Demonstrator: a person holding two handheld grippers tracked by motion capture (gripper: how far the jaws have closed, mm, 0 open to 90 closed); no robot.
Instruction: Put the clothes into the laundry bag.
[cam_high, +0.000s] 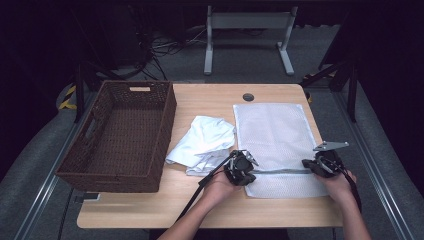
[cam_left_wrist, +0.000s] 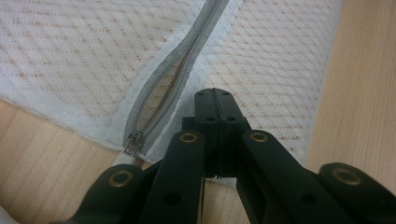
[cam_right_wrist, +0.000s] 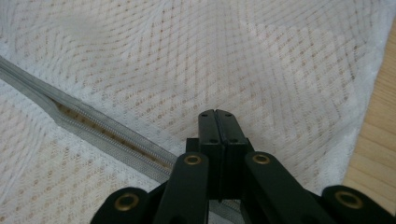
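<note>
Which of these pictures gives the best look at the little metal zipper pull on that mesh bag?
The left gripper view: the zipper pull sits close up at the zipper's end, the teeth slightly parted above it. The right gripper view shows a stretch of zipper. The high view shows the zipper as a thin grey line.

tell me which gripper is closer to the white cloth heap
Left. The left gripper sits right beside the white cloth heap, at the mesh bag's near-left corner; the right gripper is across the bag at its right edge.
</note>
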